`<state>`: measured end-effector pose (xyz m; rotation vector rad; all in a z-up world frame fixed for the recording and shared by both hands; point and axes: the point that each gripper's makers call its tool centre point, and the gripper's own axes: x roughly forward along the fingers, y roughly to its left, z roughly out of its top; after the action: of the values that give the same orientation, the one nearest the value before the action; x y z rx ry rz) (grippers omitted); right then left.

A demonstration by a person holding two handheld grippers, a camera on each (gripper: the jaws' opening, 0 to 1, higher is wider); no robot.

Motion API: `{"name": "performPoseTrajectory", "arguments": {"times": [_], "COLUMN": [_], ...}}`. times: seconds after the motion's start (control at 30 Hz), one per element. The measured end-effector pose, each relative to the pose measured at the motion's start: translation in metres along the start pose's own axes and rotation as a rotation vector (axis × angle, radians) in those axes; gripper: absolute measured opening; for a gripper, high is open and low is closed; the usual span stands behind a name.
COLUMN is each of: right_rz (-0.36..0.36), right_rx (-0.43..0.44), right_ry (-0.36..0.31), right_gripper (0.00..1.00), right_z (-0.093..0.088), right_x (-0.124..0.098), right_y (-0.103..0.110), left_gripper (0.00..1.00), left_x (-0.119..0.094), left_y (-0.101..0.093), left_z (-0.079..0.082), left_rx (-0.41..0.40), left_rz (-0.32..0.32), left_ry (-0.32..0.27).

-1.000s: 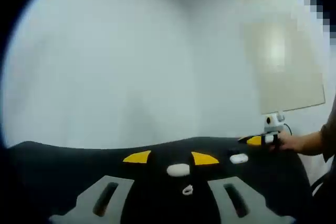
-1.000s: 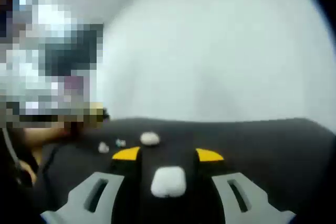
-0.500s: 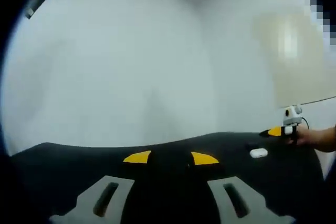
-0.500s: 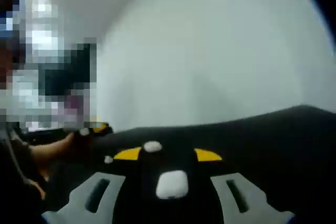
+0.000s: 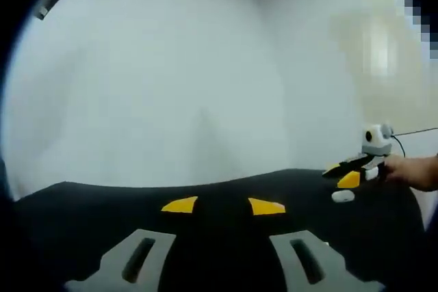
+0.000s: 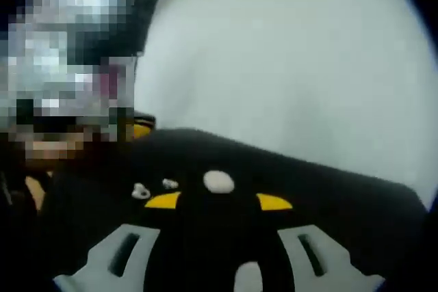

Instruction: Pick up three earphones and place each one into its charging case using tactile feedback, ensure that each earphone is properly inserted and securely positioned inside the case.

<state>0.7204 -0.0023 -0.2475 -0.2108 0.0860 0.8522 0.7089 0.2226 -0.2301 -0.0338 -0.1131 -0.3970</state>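
White charging case (image 6: 219, 181) flat on black table (image 6: 342, 203)

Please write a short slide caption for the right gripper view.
Open right gripper over black table; a white case and two small earphones lie ahead.

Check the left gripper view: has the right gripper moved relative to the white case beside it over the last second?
Yes. The right gripper now hangs just above the white case on the black table; earlier it sat farther beyond it.
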Motion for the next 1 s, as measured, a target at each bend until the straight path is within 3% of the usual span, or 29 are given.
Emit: {"name": "performPoseTrajectory", "arguments": {"times": [0.13,0.23,0.3,0.33,0.4,0.47,0.57,0.63,0.73,0.9,1.0], "right_rz": [-0.03,-0.047,-0.043,-0.057,-0.085,-0.061,-0.019,-0.02,-0.023,-0.046,-0.045], "right_rx": [-0.002,0.116,0.139,0.133,0.004,-0.061,-0.019,-0.046,0.033,0.023,0.007], "right_ry": [0.042,0.049,0.036,0.042,0.117,0.183,0.24,0.227,0.154,0.159,0.147], "right_gripper": [0.42,0.4,0.38,0.38,0.38,0.38,0.4,0.4,0.4,0.33,0.23], "right_z": [0.004,0.005,0.005,0.003,-0.012,-0.03,-0.051,-0.053,-0.051,-0.048,-0.04], "right_x": [0.035,0.062,0.077,0.085,0.097,0.106,0.112,0.119,0.126,0.123,0.114], "right_y": [0.004,0.007,0.007,0.005,-0.004,-0.002,0.004,0.0,0.0,-0.003,-0.003], "left_gripper": [0.23,0.22,0.22,0.22,0.2,0.2,0.2,0.19,0.19,0.19,0.19], "left_x": [0.003,0.004,0.004,0.004,0.004,0.005,0.004,0.005,0.008,0.012,0.011], "left_y": [-0.003,-0.007,-0.009,-0.009,-0.01,-0.013,-0.015,-0.015,-0.017,-0.023,-0.022], "left_z": [-0.004,-0.007,-0.008,-0.009,-0.011,-0.013,-0.011,-0.011,-0.013,-0.014,-0.016], "left_rx": [0.019,0.047,0.062,0.067,0.07,0.094,0.11,0.111,0.125,0.147,0.155], "left_rz": [-0.004,-0.017,-0.021,-0.019,-0.022,-0.027,-0.032,-0.038,-0.045,-0.068,-0.067], "left_ry": [0.016,0.032,0.038,0.04,0.051,0.065,0.059,0.056,0.072,0.078,0.086]}}
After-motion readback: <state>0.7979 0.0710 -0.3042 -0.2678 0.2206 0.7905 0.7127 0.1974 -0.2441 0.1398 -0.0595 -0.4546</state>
